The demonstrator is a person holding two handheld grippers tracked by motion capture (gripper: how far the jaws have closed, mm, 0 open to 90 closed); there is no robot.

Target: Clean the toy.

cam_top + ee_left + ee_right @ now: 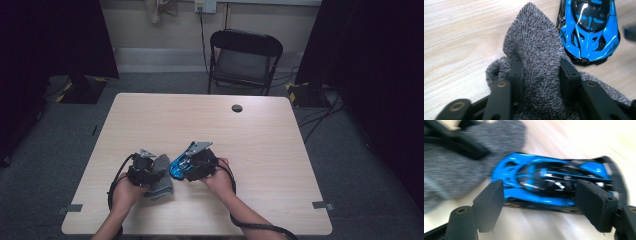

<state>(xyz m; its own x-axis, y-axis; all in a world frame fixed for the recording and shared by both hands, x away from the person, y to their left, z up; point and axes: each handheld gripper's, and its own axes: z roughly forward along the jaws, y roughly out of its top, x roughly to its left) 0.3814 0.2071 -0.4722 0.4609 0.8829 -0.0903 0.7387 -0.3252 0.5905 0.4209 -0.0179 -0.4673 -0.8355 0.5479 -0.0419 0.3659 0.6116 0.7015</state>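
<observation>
Pale wood table [210, 120]; left hand-held gripper [541, 72] clamping grey towel [534, 45]; right hand-held gripper [540, 195] wide beside blue toy car [554, 182].

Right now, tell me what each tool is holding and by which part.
The left tool pinches the grey terry cloth by a raised fold. The right tool stands open around the glossy blue toy car, gripping nothing.

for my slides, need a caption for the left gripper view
Left gripper pinching a grey towel beside a blue toy car on the wooden table.
</observation>
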